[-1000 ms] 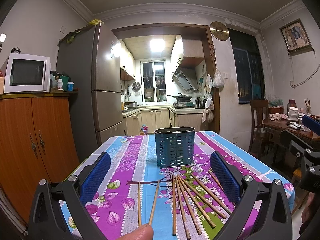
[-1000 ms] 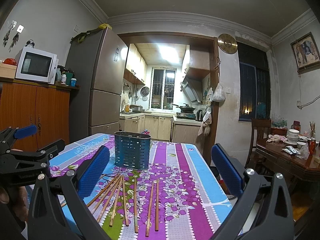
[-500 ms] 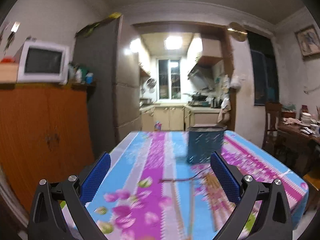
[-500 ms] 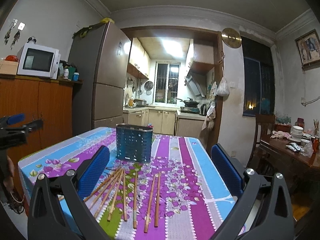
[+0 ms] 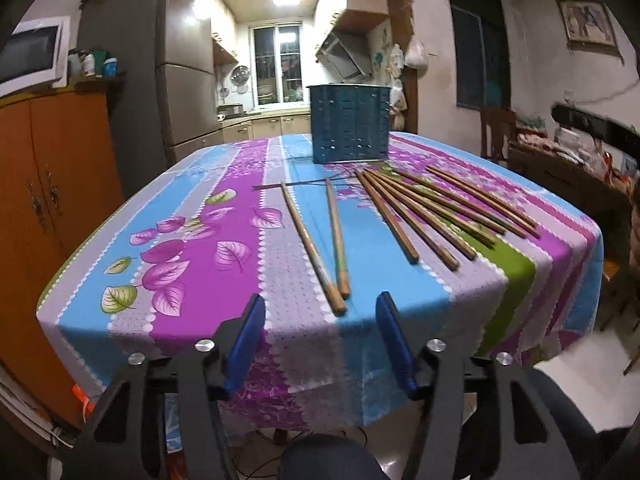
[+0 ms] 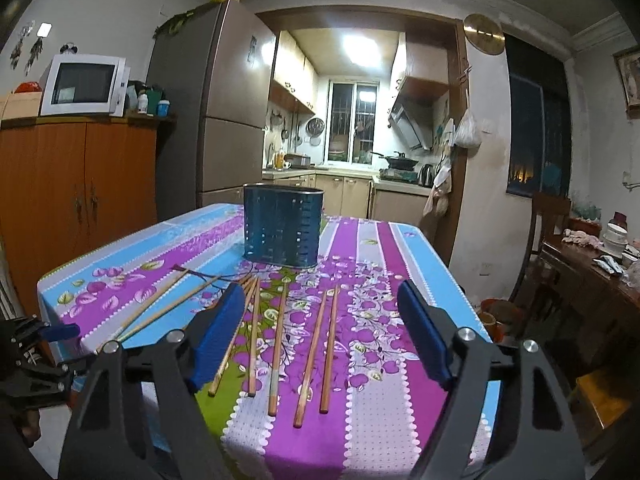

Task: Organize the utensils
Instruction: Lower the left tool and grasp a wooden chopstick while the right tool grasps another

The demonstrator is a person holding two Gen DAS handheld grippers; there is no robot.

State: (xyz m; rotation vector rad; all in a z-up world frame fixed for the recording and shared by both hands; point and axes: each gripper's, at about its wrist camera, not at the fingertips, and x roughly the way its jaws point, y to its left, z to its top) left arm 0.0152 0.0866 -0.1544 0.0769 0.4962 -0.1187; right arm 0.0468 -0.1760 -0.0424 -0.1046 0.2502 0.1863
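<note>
- Table [image 5: 192, 240] under a flowered cloth carries everything, and the blue holder [image 5: 349, 124] stands upright at its far middle.
- Chopsticks [image 5: 420, 212] lie loose in front of the holder, one pair [image 5: 320, 240] apart on the holder's left.
- Left gripper [image 5: 320, 334] has just been narrowing, nothing between the jaws, lined up below that pair's near ends.
- Right gripper [image 6: 320, 332] likewise closing in, empty.
- Light, stiff, smooth sticks, likely to roll: pinch both near the thick ends.

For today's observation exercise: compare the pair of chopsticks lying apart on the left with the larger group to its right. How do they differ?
The left pair holds two chopsticks; the right group holds several more. The left pair's near ends converge almost to touching, while the right group's spread like a fan. Both are wooden, lie flat on the tablecloth, and sit outside the blue holder.
</note>
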